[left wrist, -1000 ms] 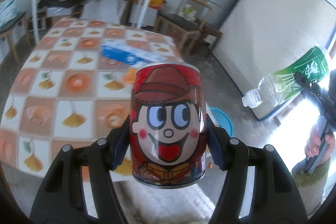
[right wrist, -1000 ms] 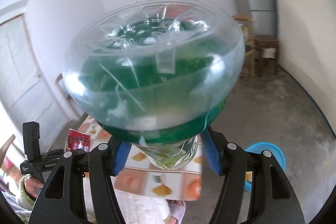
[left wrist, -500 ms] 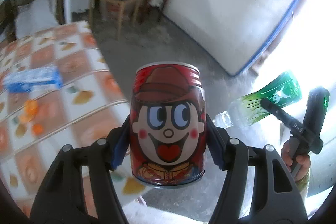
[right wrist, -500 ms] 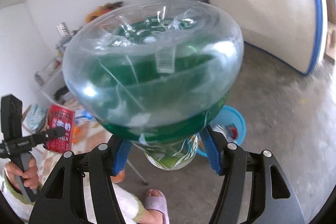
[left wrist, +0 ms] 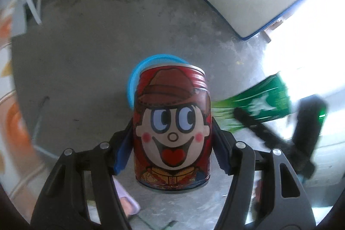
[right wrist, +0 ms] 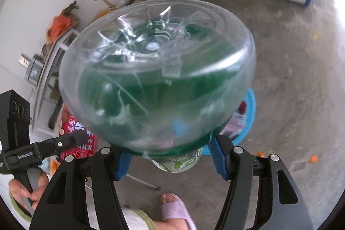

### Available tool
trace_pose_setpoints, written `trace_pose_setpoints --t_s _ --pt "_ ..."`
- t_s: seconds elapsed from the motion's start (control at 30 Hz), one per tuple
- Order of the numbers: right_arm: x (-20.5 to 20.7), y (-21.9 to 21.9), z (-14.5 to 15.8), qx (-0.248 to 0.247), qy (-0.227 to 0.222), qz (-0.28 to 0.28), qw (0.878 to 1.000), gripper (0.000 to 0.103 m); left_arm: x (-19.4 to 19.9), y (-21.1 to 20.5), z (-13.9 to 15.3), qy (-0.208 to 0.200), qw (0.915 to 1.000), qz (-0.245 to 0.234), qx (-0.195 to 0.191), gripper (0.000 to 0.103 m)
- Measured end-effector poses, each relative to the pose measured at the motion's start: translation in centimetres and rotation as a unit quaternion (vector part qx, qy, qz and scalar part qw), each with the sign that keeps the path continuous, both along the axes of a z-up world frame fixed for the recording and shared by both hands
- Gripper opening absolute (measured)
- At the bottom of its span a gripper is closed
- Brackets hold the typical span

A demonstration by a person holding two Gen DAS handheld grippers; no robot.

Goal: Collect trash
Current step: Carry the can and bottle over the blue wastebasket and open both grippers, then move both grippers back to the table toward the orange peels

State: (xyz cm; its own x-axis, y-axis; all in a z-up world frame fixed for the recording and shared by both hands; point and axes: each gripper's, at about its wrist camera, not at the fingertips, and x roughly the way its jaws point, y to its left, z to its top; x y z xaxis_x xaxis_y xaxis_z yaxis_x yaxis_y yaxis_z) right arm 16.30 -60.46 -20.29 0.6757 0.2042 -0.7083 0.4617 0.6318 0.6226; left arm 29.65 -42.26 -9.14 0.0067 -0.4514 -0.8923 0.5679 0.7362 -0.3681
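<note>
Left gripper: angled steeply downward toward the floor, both blue pads pressed against the sides of a red can, which stands upright between the fingers and projects past the tips.

Right gripper: tilted downward, pads clamped on the green-labelled body of a plastic bottle, its clear base bulging toward the camera above the fingers.

In the right wrist view, the left hand shows at that gripper's lower left, fingers wrapped round its handle. A foot in a lilac slipper lies below the right fingers.
</note>
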Motion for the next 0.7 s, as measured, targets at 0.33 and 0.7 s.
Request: trace_pose_setpoints --t_s 0.33,0.7 --pt "1.3 -3.6 -16.3 0.115 0.119 -0.081 0.983 0.074 -0.4 3.8 3.3 -0.043 0.9977 0.014 -0.051 0.082" --pt "-5.0 -6.0 -10.6 0.073 0.085 -0.074 0.991 0.074 -5.7 15.7 9.4 -0.098 0.9866 0.052 -0.12 0.082"
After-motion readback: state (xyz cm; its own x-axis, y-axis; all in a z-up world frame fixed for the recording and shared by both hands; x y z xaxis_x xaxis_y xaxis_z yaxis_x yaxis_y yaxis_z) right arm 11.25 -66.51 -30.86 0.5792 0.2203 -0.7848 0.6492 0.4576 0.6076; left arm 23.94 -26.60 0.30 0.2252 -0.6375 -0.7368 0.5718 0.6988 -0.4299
